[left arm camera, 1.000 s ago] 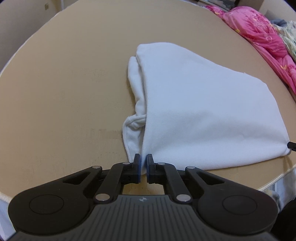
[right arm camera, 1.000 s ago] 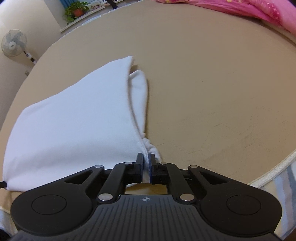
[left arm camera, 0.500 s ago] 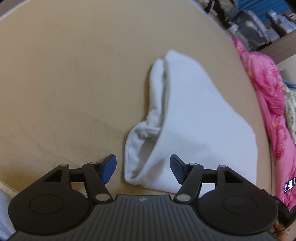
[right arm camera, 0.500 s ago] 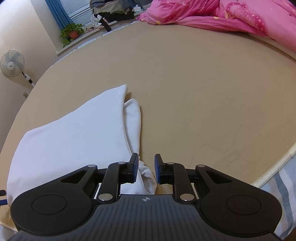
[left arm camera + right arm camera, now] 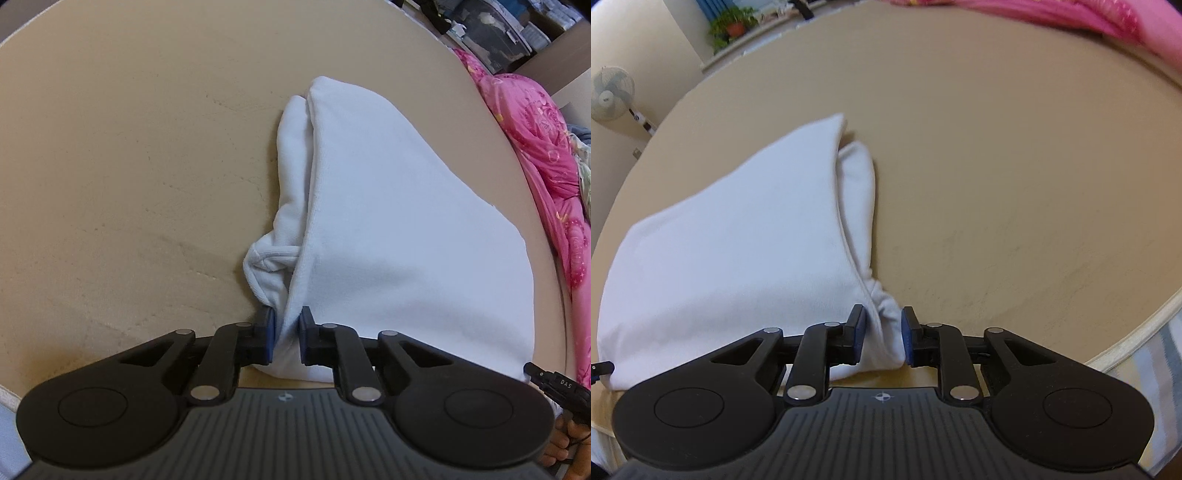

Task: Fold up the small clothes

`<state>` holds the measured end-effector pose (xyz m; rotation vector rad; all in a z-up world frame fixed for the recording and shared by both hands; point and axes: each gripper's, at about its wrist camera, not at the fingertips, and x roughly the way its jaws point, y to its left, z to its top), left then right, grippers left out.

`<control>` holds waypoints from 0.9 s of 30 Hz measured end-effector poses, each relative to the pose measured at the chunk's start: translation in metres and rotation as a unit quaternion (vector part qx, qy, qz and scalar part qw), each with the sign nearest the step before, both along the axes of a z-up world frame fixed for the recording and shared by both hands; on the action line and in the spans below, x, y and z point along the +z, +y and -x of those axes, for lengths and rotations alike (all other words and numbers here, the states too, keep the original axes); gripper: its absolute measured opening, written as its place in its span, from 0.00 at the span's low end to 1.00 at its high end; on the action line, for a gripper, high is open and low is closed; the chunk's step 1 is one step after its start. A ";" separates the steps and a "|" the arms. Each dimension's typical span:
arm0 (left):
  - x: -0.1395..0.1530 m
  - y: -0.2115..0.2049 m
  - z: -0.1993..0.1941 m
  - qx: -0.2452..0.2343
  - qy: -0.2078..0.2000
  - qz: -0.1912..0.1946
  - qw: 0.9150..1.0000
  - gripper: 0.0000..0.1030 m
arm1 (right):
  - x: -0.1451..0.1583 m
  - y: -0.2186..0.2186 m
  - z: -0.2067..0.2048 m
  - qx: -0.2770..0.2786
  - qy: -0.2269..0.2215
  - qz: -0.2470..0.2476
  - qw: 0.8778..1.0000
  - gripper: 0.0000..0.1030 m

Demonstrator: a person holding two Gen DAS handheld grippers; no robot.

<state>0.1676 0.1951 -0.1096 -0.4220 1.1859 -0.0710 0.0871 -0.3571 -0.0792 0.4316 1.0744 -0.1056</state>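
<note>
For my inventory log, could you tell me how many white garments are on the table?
1: the white garment lies folded on the table, near its front edge.

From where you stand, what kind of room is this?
Probably a bedroom at home: a pink floral quilt lies beside the tan mattress, with a standing fan and a potted plant by the window.

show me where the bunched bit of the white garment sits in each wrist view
Left wrist: bunched bit lies left of centre, just beyond the left gripper.
Right wrist: bunched bit lies at centre, above the right gripper.
Shared landmark: pink quilt.
</note>
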 end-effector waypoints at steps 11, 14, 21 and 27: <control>0.042 0.017 0.027 0.015 -0.073 0.036 0.997 0.06 | 0.013 0.007 0.004 0.002 -0.048 -0.017 0.999 0.03; 0.056 0.028 0.047 0.014 -0.087 0.050 0.995 0.06 | 0.027 -0.002 0.017 -0.006 -0.073 -0.050 0.996 0.03; 0.038 0.026 0.056 0.007 -0.026 0.020 0.999 0.06 | -0.001 0.000 0.017 0.048 0.022 -0.039 0.998 0.03; 0.050 0.002 0.052 -0.009 -0.050 -0.037 0.998 0.06 | 0.023 -0.016 0.023 -0.006 -0.035 0.011 0.999 0.14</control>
